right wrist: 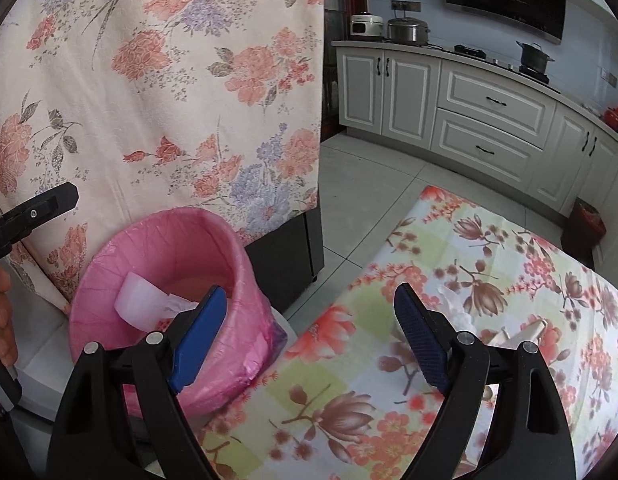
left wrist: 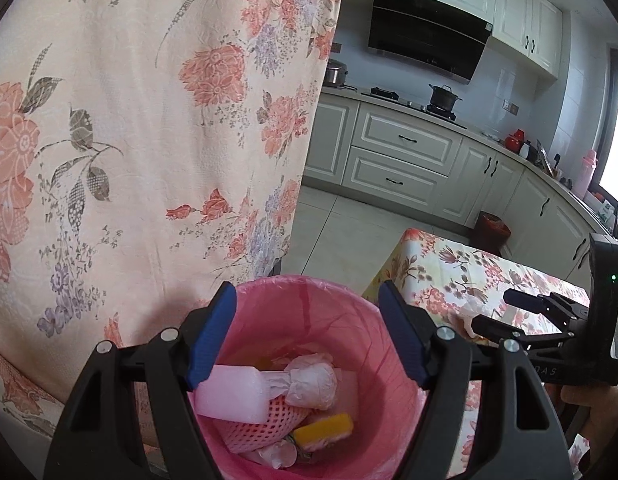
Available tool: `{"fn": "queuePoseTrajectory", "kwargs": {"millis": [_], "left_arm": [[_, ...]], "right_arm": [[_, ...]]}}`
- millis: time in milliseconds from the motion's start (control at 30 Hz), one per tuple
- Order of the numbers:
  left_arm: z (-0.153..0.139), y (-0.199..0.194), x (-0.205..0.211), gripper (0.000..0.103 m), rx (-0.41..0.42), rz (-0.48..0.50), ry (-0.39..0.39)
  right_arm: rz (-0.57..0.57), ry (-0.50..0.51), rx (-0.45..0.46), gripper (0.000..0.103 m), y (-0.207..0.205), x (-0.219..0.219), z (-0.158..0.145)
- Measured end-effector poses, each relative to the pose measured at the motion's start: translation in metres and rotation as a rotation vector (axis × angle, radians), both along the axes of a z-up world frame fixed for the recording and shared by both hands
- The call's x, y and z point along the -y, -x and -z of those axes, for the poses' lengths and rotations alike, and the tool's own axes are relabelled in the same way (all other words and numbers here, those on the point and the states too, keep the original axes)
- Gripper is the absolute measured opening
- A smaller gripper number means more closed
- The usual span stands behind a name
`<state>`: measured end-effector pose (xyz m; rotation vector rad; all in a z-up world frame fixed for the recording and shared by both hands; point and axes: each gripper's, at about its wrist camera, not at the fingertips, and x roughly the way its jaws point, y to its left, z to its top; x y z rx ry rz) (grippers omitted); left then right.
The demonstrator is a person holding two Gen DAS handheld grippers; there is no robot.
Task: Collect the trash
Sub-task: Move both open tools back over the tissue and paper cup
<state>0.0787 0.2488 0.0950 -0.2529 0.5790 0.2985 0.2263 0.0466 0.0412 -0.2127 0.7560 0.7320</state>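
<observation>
The pink-lined bin [left wrist: 309, 300] sits right under my left gripper [left wrist: 305, 286], which is open with nothing between its blue pads. Inside lie a white foam block [left wrist: 233, 396], a crumpled tissue ball [left wrist: 313, 384], a pink foam net [left wrist: 257, 428] and a yellow piece [left wrist: 329, 428]. My right gripper [right wrist: 309, 290] stands wide open and holds nothing above the floral tablecloth [right wrist: 389, 344], to the right of the bin [right wrist: 169, 240]. On the table ahead lie a crumpled whitish scrap [right wrist: 455, 300] and a beige piece [right wrist: 527, 330]. The right gripper [left wrist: 497, 310] hovers near the scrap [left wrist: 467, 316].
A floral cloth [left wrist: 149, 120] hangs behind the bin over a dark cabinet [right wrist: 285, 256]. White kitchen cabinets [right wrist: 489, 120] and a stove with a black pot [left wrist: 443, 96] line the far wall. A second red-lined bin [left wrist: 491, 228] stands on the tiled floor [right wrist: 365, 200].
</observation>
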Motion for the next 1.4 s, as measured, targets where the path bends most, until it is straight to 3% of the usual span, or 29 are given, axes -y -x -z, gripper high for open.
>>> {"fn": "queuePoseTrajectory", "kwargs": {"millis": [433, 700, 1067, 1400], "left_arm": [[0.004, -0.03, 0.055, 0.071, -0.015, 0.109, -0.012], [0.016, -0.053, 0.094, 0.071, -0.047, 0.188, -0.02], [0.035, -0.082, 0.129, 0.071, -0.089, 0.256, -0.017], [0.053, -0.101, 0.15, 0.071, -0.124, 0.291, -0.006]], "right_arm": [[0.16, -0.011, -0.005, 0.083, -0.029, 0.096, 0.009], [0.224, -0.009, -0.029, 0.083, -0.044, 0.134, 0.025], [0.333, -0.049, -0.112, 0.083, -0.075, 0.154, 0.053], [0.385, -0.045, -0.165, 0.083, -0.103, 0.142, 0.073]]}}
